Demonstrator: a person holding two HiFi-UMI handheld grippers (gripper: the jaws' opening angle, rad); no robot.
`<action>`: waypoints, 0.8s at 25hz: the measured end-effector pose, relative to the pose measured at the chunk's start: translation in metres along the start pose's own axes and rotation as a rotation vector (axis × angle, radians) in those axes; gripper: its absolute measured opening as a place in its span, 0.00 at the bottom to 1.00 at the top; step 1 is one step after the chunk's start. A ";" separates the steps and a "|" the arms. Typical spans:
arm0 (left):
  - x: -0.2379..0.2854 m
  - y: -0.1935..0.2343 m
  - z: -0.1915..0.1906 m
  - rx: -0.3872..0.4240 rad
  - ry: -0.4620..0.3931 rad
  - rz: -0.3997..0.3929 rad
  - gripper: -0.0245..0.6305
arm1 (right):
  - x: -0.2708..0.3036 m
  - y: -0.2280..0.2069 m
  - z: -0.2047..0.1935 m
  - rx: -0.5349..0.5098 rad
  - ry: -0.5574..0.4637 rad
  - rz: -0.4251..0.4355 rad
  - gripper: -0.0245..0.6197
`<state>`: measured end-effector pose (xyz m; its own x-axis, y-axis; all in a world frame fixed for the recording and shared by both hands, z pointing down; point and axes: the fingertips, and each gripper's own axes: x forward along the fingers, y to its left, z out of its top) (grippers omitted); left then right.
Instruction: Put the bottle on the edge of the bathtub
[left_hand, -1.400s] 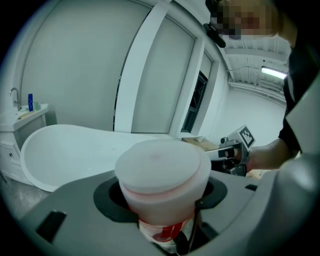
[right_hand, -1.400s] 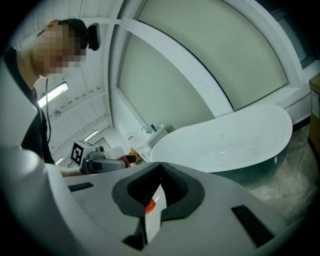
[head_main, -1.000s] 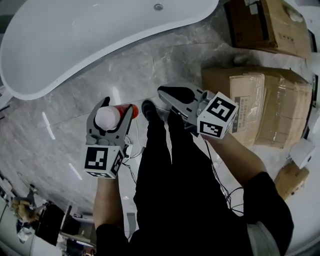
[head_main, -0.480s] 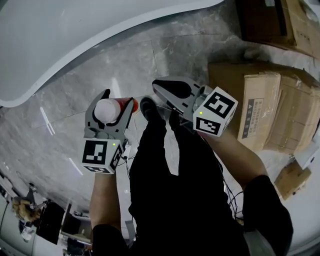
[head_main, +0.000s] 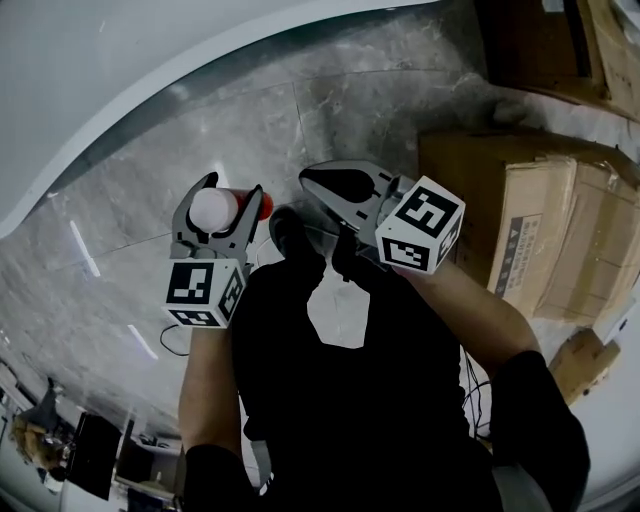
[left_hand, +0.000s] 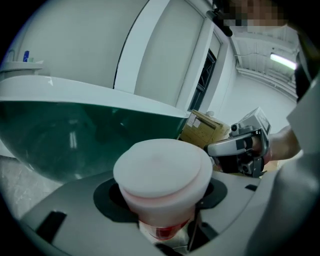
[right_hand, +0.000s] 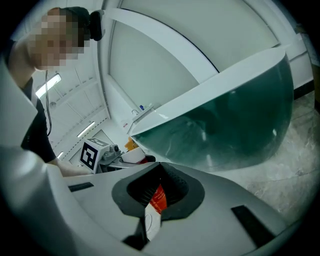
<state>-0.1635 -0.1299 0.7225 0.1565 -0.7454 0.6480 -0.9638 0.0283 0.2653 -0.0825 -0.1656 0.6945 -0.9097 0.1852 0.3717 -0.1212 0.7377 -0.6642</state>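
Since a second ago the white oval bathtub (head_main: 90, 90) has slid up and left in the head view; its drain no longer shows. Both grippers sit a little higher in that view, and the stacked brown cardboard boxes (head_main: 560, 220) have shifted right.

- Left gripper (head_main: 232, 192): jaws clamped on the red bottle with a white round cap (head_main: 213, 208), one to each side, just under the cap. Cap faces the head camera. In the left gripper view the cap (left_hand: 162, 167) fills the middle, with red body below it between the grey jaws.
- Bottle is held over the grey marble floor (head_main: 250, 110), near the tub but apart from it, not on the rim.
- Gripper views show the tub's outer wall as glossy dark green (left_hand: 65, 135) under a white rim (right_hand: 200, 92).
- Right gripper (head_main: 322, 182): jaws together, tips pointing toward the tub, just beside the left gripper. A thin red-and-white sliver (right_hand: 156, 205) shows in the slit between the black pads; cannot tell what it is.
- Person's legs in black trousers (head_main: 330, 400) below both grippers; a black shoe (head_main: 285, 225) lies between them.
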 end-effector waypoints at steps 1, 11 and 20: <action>0.007 0.003 -0.004 0.003 0.003 -0.001 0.48 | 0.004 -0.006 -0.002 0.001 0.005 -0.004 0.08; 0.072 0.052 -0.046 0.051 0.045 0.018 0.48 | 0.048 -0.045 -0.019 -0.067 0.051 0.041 0.08; 0.133 0.071 -0.067 0.213 0.009 -0.093 0.48 | 0.096 -0.105 -0.030 -0.123 0.028 0.056 0.08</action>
<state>-0.1965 -0.1820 0.8751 0.2481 -0.7321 0.6344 -0.9687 -0.1827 0.1680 -0.1447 -0.2061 0.8195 -0.9019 0.2456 0.3553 -0.0189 0.7993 -0.6006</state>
